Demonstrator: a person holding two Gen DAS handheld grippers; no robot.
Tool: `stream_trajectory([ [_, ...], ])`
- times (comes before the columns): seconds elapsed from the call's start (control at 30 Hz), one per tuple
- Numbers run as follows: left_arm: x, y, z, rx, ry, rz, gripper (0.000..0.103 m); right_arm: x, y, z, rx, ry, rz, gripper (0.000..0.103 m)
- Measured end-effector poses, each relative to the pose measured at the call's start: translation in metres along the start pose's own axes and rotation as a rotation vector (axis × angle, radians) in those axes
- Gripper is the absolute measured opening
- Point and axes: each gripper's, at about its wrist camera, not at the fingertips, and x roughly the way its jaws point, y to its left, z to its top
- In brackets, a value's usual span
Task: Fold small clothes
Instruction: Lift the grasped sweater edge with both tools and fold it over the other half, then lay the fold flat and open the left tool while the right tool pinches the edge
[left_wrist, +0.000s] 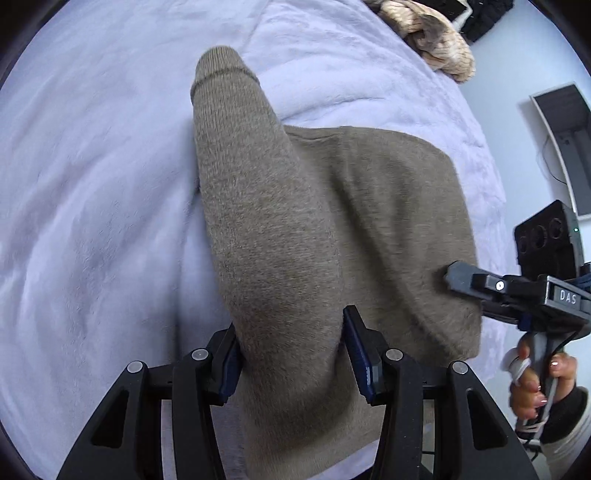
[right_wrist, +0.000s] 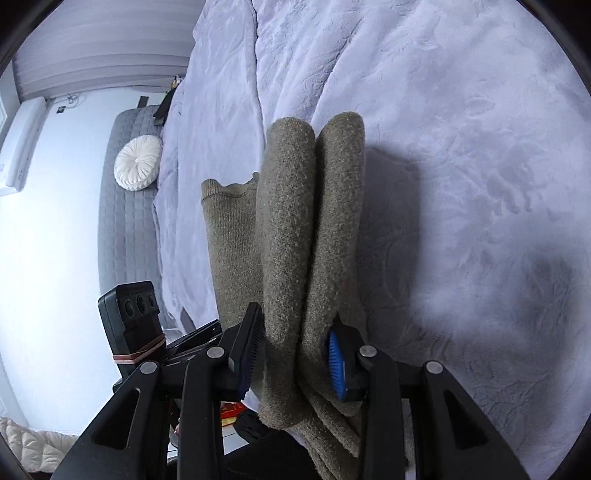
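Note:
A taupe knit sweater (left_wrist: 369, 206) lies partly lifted over a pale lilac blanket (left_wrist: 92, 184). My left gripper (left_wrist: 291, 347) is shut on a thick fold of it, and a sleeve runs away from the jaws to a ribbed cuff (left_wrist: 221, 70). At the right, my right gripper (left_wrist: 458, 280) meets the sweater's edge, held by a person's hand (left_wrist: 535, 384). In the right wrist view, my right gripper (right_wrist: 295, 343) is shut on two rolled folds of the sweater (right_wrist: 288, 229), which hang above the blanket (right_wrist: 461, 147). The cuff (right_wrist: 210, 188) shows to the left.
A beige knit garment (left_wrist: 436, 44) and dark clothes (left_wrist: 484, 18) lie at the bed's far corner. A dark panel (left_wrist: 565, 147) stands by the wall. Beside the bed is a grey quilted bench (right_wrist: 125, 229) with a round white cushion (right_wrist: 138, 162).

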Motion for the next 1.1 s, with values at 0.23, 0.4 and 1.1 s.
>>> stream_trajectory([
  [0.23, 0.002, 0.019, 0.005, -0.034, -0.024, -0.006, 0.051, -0.003, -0.019, 0.005, 0.036, -0.019, -0.231, 0.028],
  [0.4, 0.006, 0.016, 0.012, 0.021, 0.002, 0.031, 0.051, -0.004, -0.048, 0.003, 0.165, -0.03, -0.074, 0.034],
  [1.1, -0.003, 0.02, 0.009, 0.175, -0.036, 0.164, 0.072, 0.008, -0.034, -0.014, 0.015, -0.042, -0.402, 0.035],
])
